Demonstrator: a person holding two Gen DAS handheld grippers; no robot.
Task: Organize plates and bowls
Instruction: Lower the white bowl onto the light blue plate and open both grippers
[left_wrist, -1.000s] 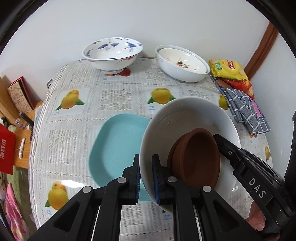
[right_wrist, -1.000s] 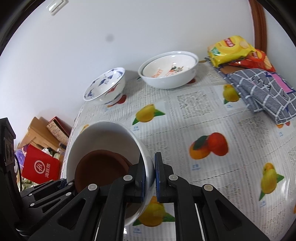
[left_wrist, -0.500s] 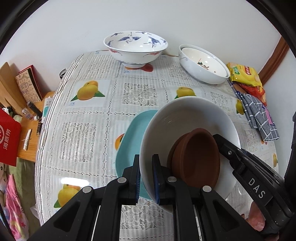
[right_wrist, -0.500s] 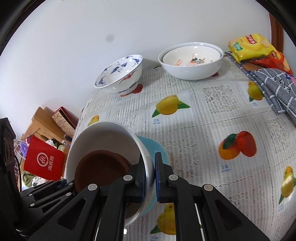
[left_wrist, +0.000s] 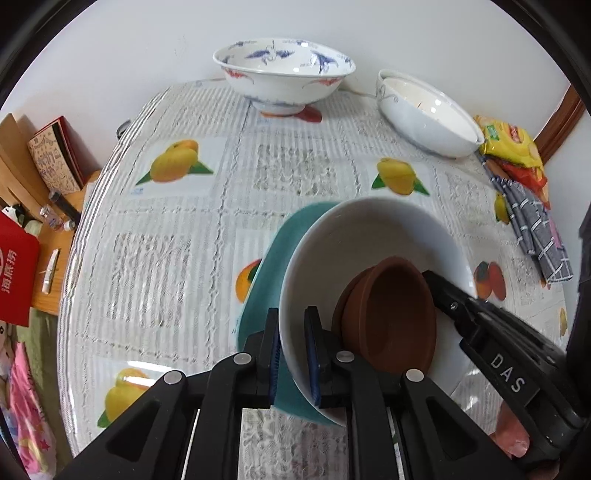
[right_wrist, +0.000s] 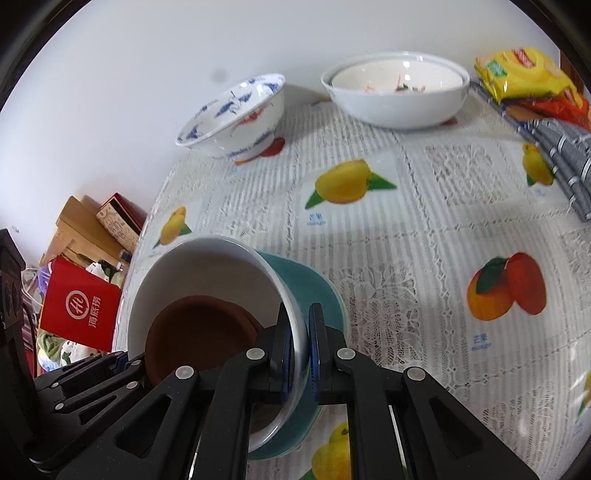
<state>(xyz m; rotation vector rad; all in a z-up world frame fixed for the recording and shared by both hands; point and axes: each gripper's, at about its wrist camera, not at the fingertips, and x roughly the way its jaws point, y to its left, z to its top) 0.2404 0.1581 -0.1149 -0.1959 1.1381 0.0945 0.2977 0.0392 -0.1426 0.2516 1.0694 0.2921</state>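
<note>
A white bowl (left_wrist: 369, 236) (right_wrist: 207, 266) with small brown bowls (left_wrist: 388, 314) (right_wrist: 199, 332) nested inside is tilted and held by its rim from both sides. My left gripper (left_wrist: 292, 321) is shut on the rim's left side. On the opposite side of the rim, my right gripper (right_wrist: 299, 325) is shut as well. Under the white bowl lies a teal plate (left_wrist: 284, 251) (right_wrist: 314, 284) on the table, largely hidden by it. I cannot tell whether bowl and plate touch.
At the back by the wall stand a blue-patterned bowl (left_wrist: 284, 74) (right_wrist: 236, 114) and two stacked white bowls (left_wrist: 428, 114) (right_wrist: 395, 88). Snack packets (left_wrist: 509, 147) and a checked cloth (left_wrist: 535, 229) lie at the right. The table's left edge drops to a red bag (right_wrist: 81, 314).
Both grippers have come down with the white bowl and moved over the teal plate, which now lies mostly behind and under the bowl. The grips have not changed.
</note>
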